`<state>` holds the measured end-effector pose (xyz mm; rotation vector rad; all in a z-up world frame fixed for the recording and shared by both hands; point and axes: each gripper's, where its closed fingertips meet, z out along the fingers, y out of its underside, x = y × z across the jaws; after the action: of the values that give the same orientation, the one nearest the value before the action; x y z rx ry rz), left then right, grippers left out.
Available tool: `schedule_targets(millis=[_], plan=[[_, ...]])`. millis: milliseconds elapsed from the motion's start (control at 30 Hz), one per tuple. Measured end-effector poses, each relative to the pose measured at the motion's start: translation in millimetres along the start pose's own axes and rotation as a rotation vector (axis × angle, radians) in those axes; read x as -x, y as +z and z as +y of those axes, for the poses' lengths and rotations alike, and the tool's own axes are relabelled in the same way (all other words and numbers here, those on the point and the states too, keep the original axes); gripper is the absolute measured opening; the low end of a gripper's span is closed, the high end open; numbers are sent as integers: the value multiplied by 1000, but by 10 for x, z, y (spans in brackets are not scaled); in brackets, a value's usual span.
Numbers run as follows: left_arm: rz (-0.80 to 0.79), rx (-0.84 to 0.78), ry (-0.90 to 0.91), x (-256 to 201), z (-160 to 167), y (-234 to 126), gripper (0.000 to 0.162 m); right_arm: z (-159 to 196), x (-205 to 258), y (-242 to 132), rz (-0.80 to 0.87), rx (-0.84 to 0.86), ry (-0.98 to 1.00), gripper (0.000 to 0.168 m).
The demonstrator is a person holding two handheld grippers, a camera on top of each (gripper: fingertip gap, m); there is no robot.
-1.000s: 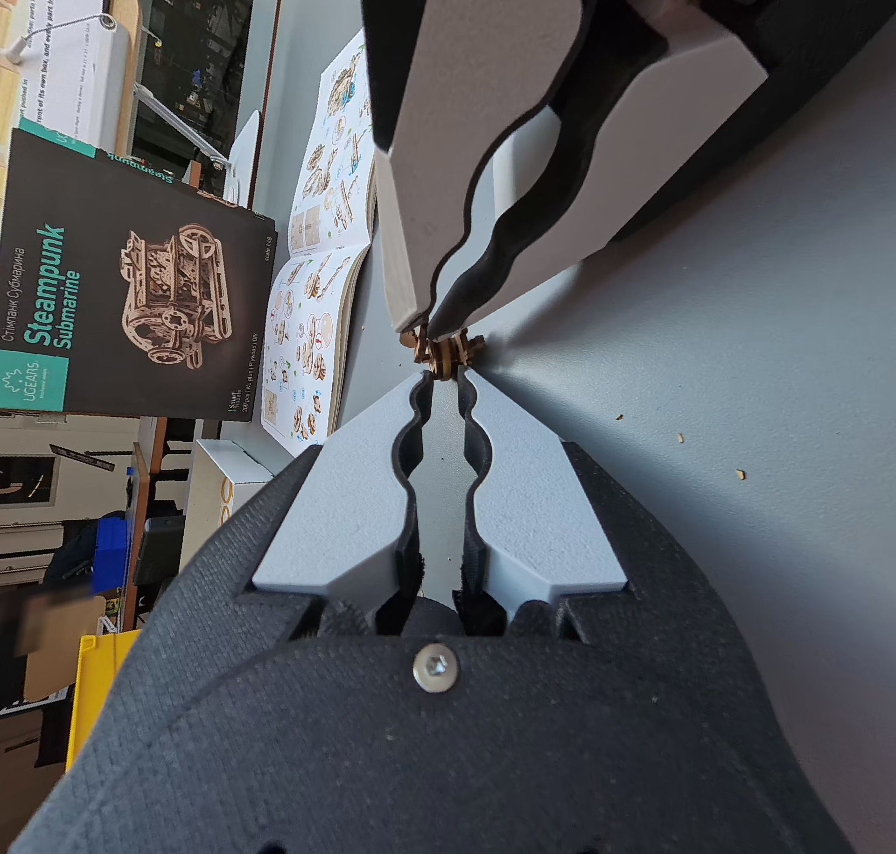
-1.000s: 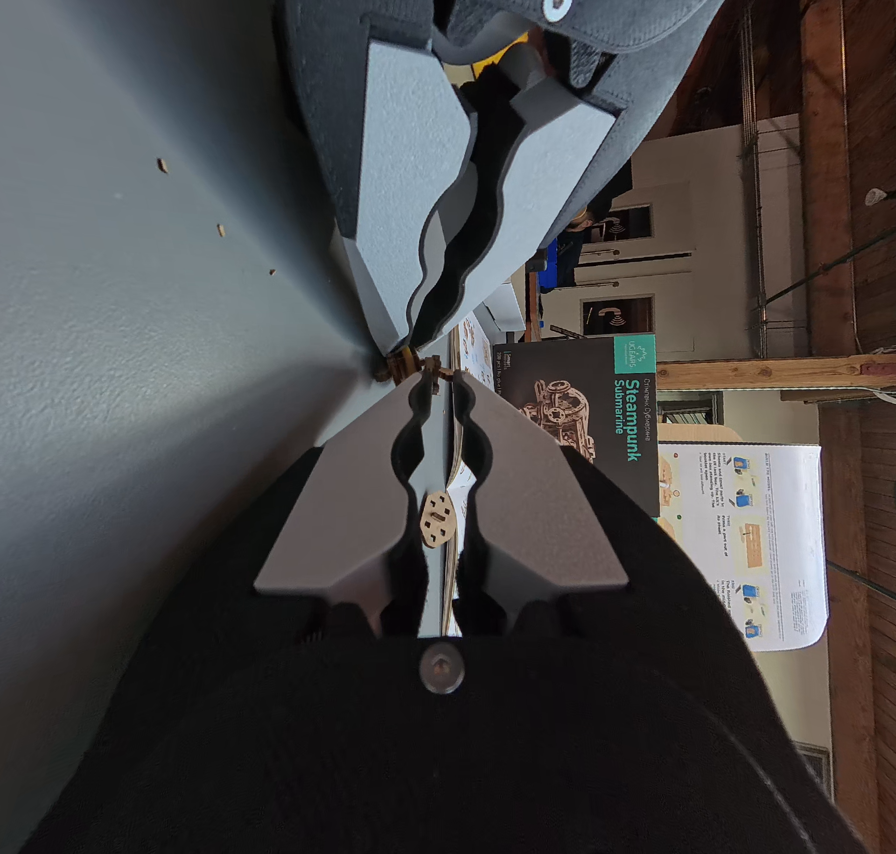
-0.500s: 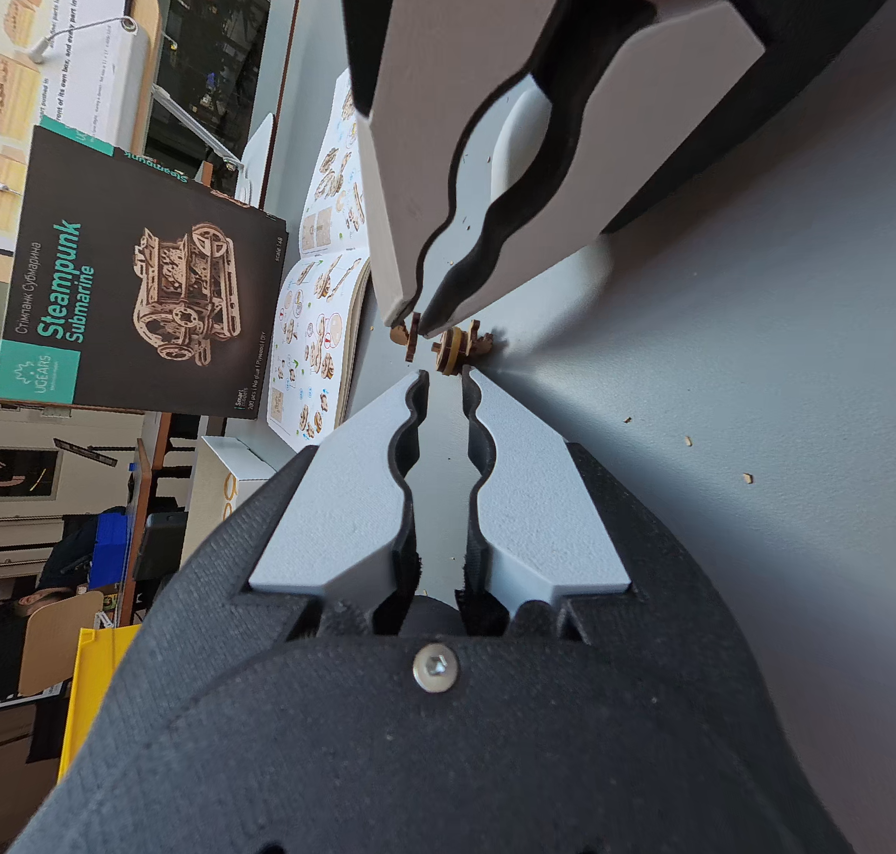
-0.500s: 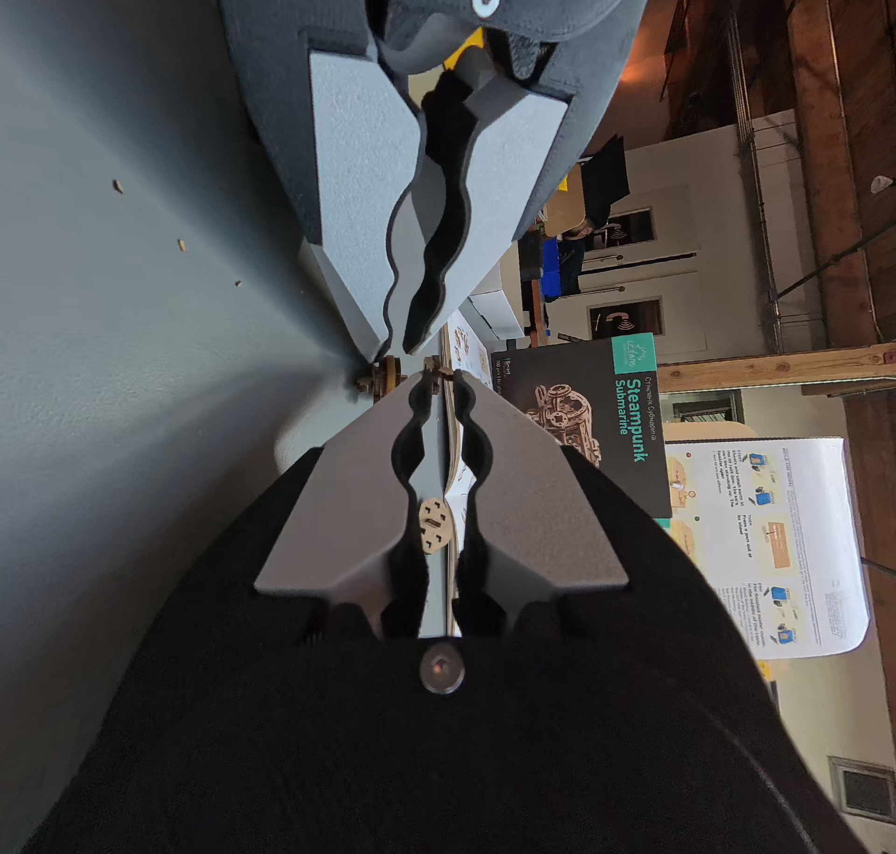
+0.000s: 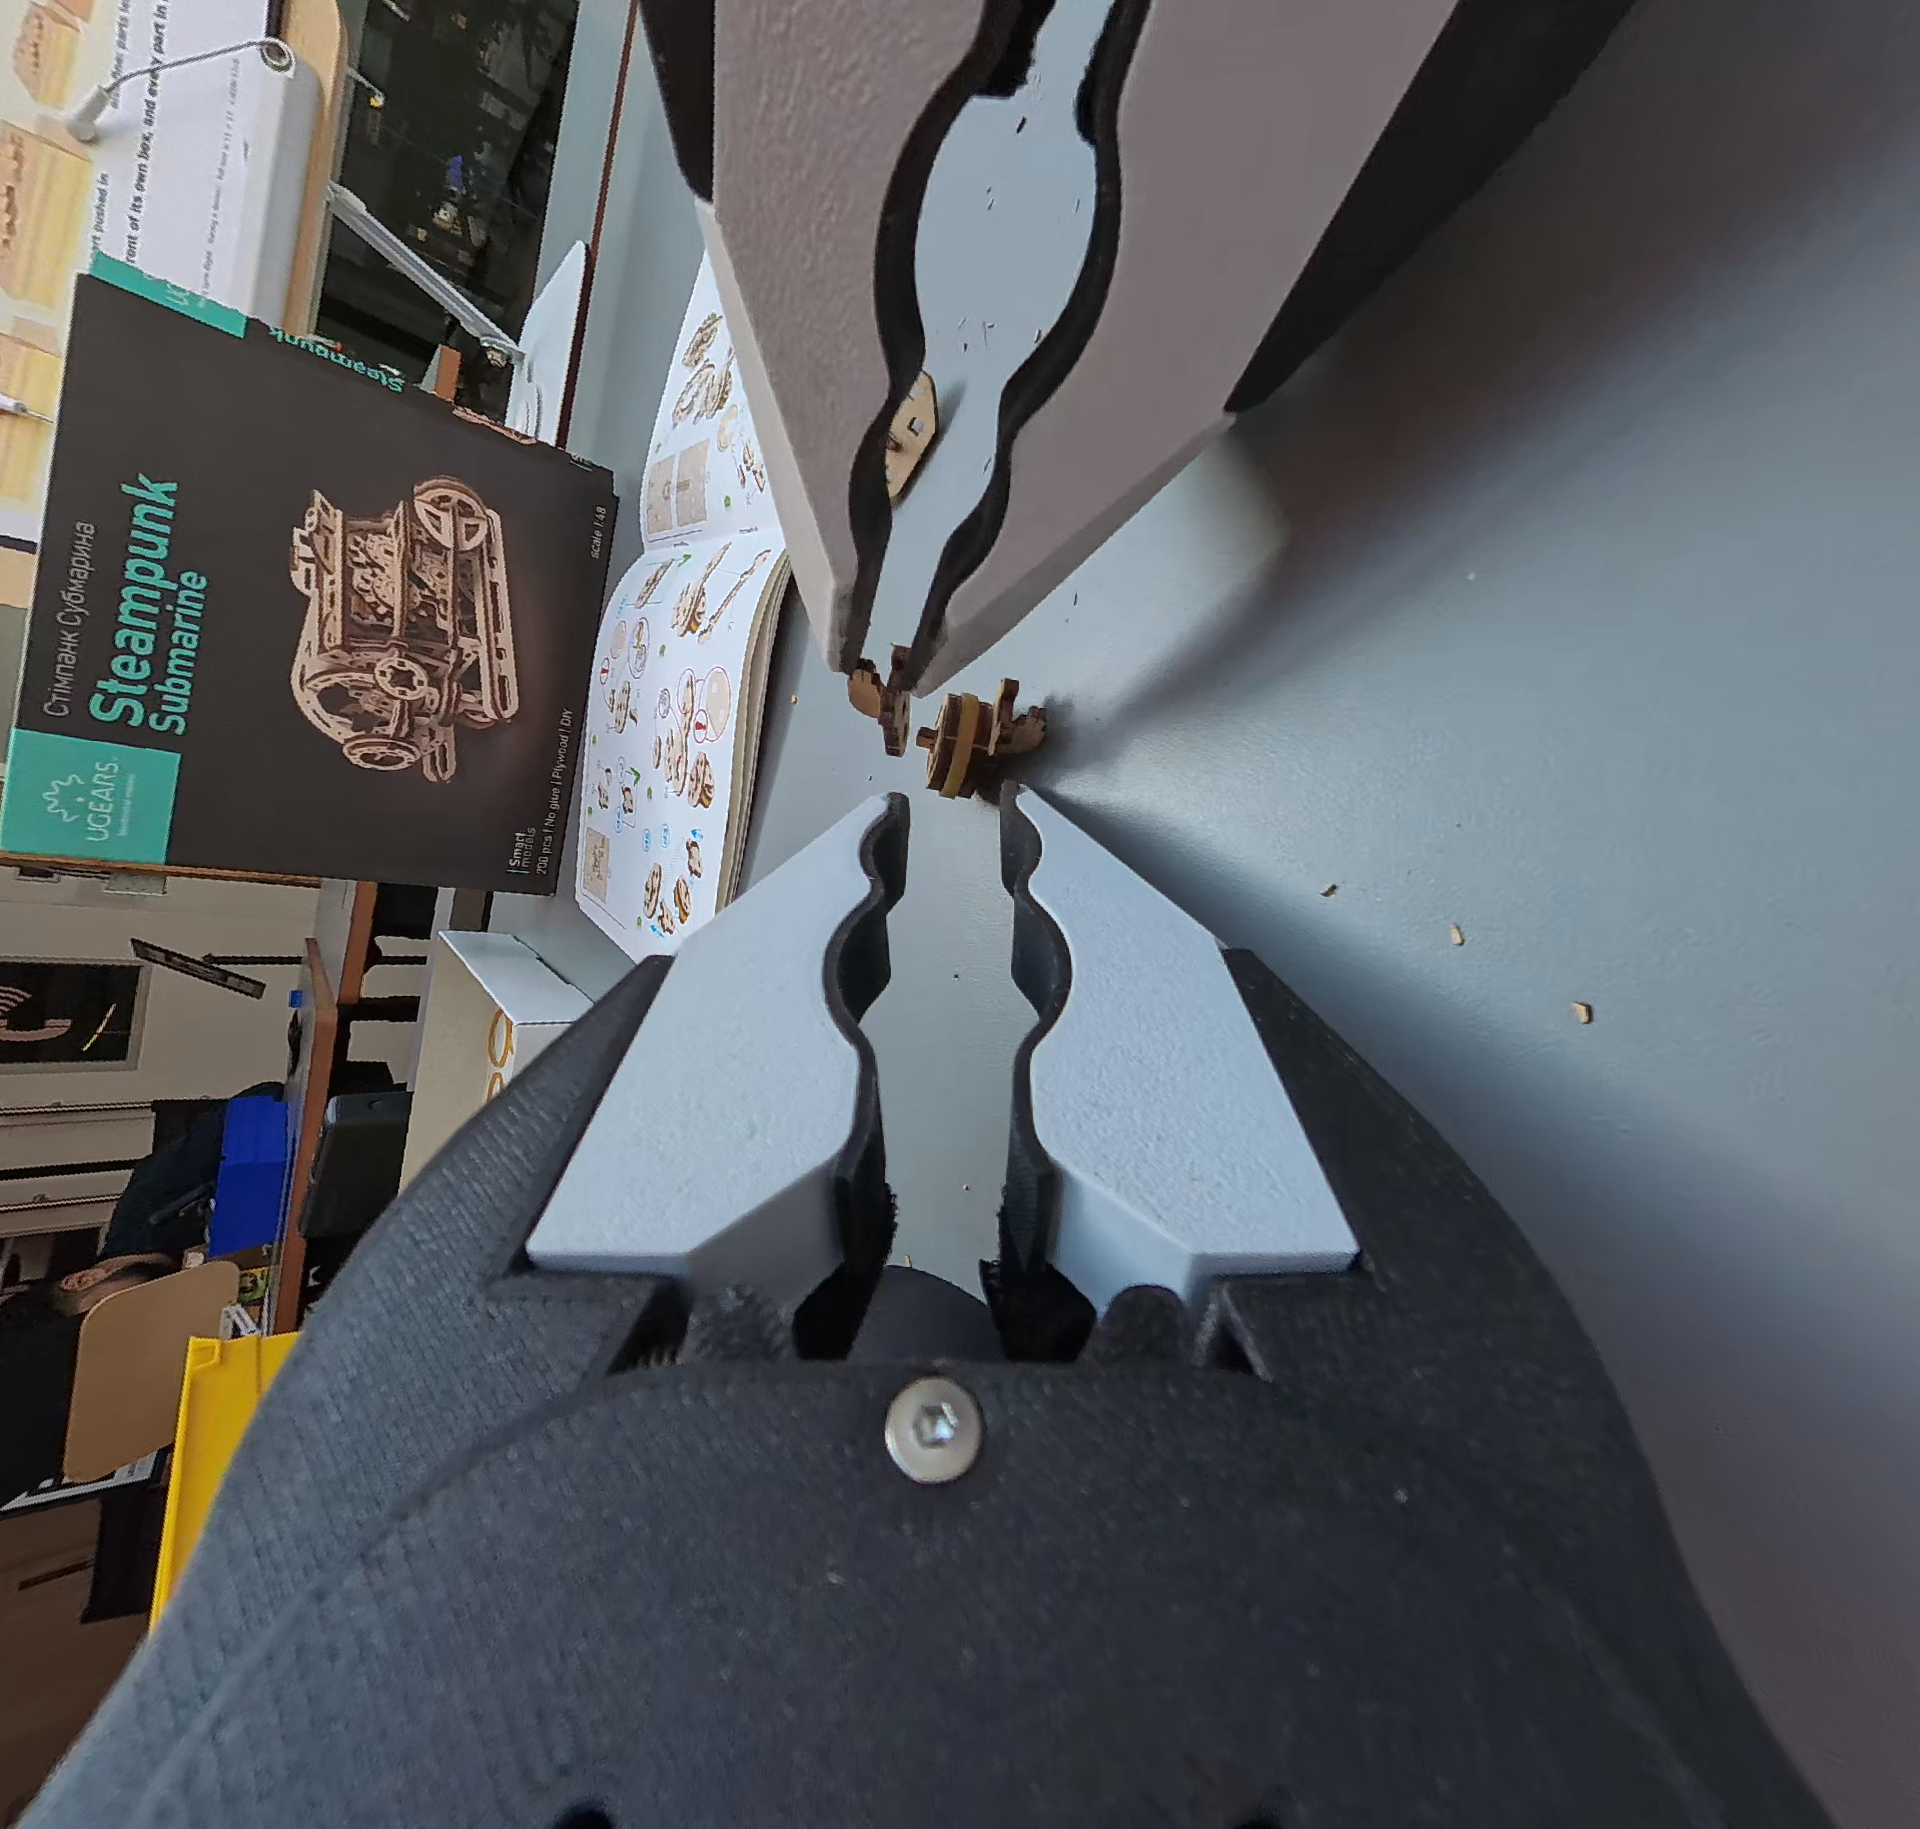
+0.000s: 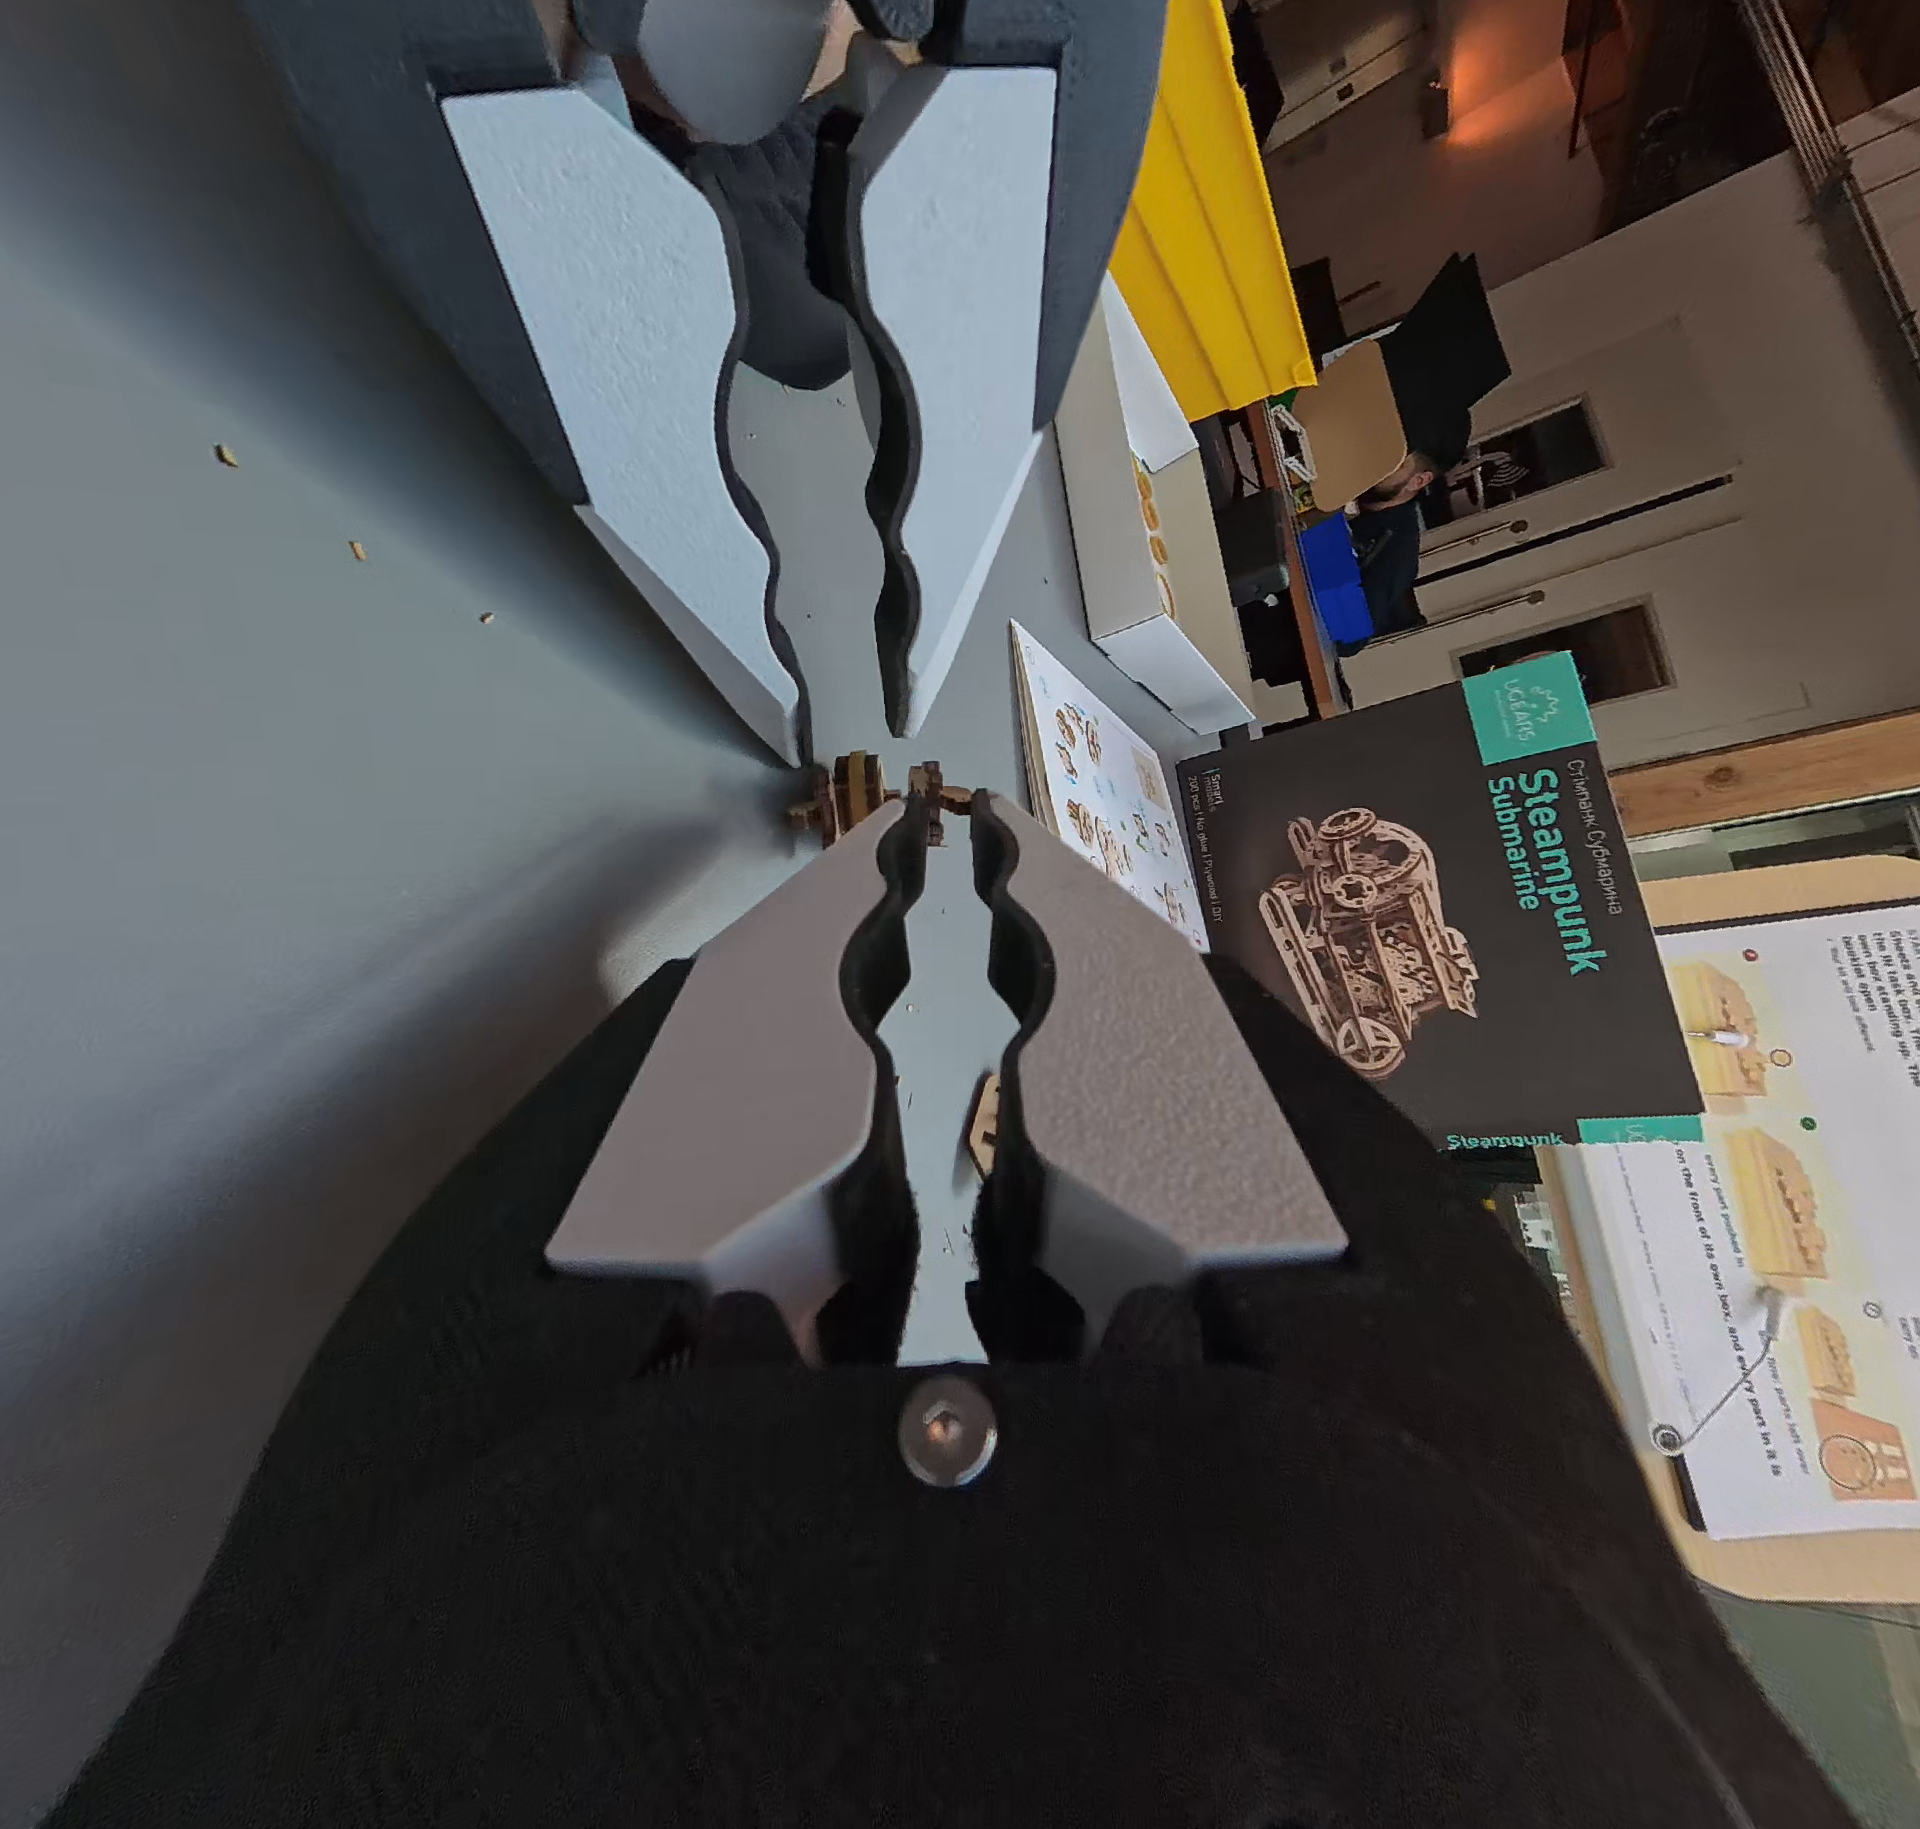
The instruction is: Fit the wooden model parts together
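A small layered wooden assembly (image 5: 971, 735) lies on the grey table (image 5: 1558, 636), just past my left gripper's (image 5: 953, 803) tips. The left jaws stand apart and hold nothing. My right gripper (image 6: 948, 808) is shut on a small wooden part (image 6: 928, 787) at its tips, a short gap from the assembly (image 6: 847, 792). A loose wooden disc (image 6: 987, 1114) sits deeper between the right fingers, against one pad. In the left wrist view the right gripper (image 5: 891, 662) comes in from above with the part (image 5: 883, 704) and the disc (image 5: 912, 434). The left gripper (image 6: 847, 730) faces it tip to tip.
An open instruction booklet (image 5: 675, 740) lies just beyond the parts. A black model box (image 5: 312, 584) stands behind it and a white box (image 5: 488, 1031) sits beside it. A yellow bin (image 6: 1205, 169) is farther off. Wood crumbs (image 5: 1455, 938) dot the table.
The two grippers have drawn apart. My left gripper has opened and let go of the assembly, which now lies on the table. The small part has come away with my right gripper.
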<state>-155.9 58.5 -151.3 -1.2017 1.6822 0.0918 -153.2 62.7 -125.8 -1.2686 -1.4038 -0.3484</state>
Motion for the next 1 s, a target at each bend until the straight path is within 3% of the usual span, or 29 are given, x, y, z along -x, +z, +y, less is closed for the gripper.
schedule_targets(millis=[333,1000], plan=[[6,0,19,-22,-4,1,12,34,-10,3,-23,-1,68,8],[4,6,39,-35,-8,14,8,-14,71,-34,12,-3,-94,8]])
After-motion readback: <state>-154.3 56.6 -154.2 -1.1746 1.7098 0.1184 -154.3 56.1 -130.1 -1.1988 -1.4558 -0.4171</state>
